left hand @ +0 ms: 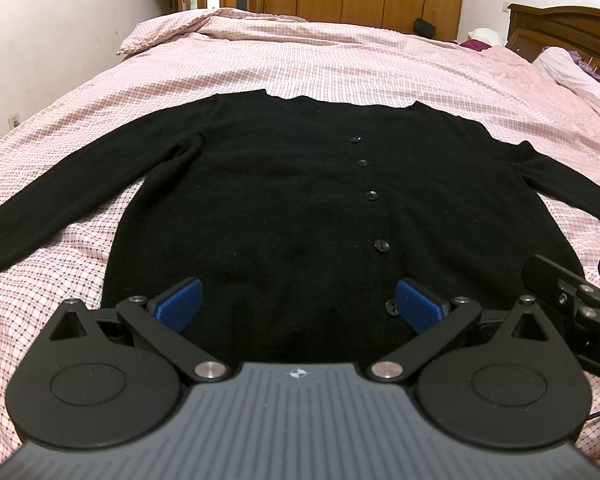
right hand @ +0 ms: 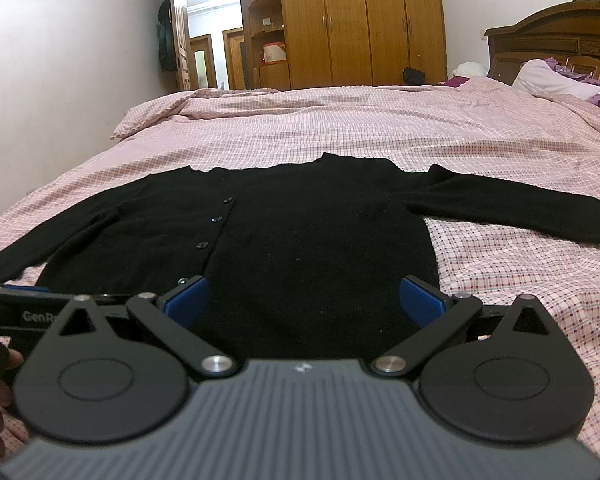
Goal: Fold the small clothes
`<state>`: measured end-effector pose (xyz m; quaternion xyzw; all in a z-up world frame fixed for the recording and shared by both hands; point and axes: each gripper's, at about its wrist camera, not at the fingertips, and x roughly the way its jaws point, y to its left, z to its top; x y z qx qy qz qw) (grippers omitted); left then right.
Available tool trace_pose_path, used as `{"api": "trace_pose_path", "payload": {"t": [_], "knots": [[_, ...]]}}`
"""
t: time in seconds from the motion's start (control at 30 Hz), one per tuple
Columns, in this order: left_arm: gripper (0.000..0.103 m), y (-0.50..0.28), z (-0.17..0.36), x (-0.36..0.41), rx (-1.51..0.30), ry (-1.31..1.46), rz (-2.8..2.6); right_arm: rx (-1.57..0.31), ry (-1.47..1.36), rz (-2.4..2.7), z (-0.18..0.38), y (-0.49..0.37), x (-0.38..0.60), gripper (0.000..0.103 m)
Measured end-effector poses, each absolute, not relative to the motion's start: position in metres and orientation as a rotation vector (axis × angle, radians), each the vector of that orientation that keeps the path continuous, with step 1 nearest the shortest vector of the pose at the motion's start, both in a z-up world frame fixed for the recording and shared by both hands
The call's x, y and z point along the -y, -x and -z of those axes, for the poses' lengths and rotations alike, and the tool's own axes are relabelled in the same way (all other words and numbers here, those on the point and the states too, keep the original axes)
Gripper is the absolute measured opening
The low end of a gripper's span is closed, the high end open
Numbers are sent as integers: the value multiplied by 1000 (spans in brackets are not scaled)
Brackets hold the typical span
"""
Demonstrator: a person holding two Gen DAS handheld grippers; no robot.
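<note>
No fold shows anywhere on the black cardigan (left hand: 284, 208): it lies flat and front up on the bed's pink checked cover (left hand: 340, 64), neckline away from the cameras and hem at the near edge. A row of buttons (left hand: 371, 195) runs down the front, and as far as the dark knit lets one judge, the front is closed. Both sleeves are stretched out sideways, the left sleeve (left hand: 48, 216) angling down toward the near left of the bed and the right sleeve (right hand: 532, 204) reaching out to the right over the cover. So the spreading out looks finished, and all of the folding itself looks still to do: the sleeves are not yet brought in over the body, and the body is not yet doubled.

The left gripper (left hand: 298, 304) hovers low at the hem, its blue pads (left hand: 180, 302) spread wide apart with nothing between them, the lowest button just beside the right-hand pad. The right gripper (right hand: 304, 300) sits beside it over the right half of the hem, likewise spread wide and holding nothing; its right pad is near the cardigan's side edge. Whether either one touches the cloth cannot be told from these views. The right gripper's black body edges into the left camera's lower right corner, so the two tools are close together.

A likely first step, judging by the layout, is to take a sleeve or a side edge and carry it over the middle.
</note>
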<state>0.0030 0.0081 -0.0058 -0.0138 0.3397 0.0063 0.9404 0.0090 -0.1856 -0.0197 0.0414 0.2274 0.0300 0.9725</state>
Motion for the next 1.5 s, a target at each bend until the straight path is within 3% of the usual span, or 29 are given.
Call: {"api": "trace_pose_path", "payload": {"t": [0.5,1.03,1.5], "knots": [[103,-25,1,-11,-703,-7,-9,-473,-157,-77,20,-27,206,103],[103,-102,-20,-3,-702,-30,-8,-434,-377,177,9,-68,339,103],[103,-165,9,13,-784,-46,-29,-477,-711,381,63,-105,451,103]]}}
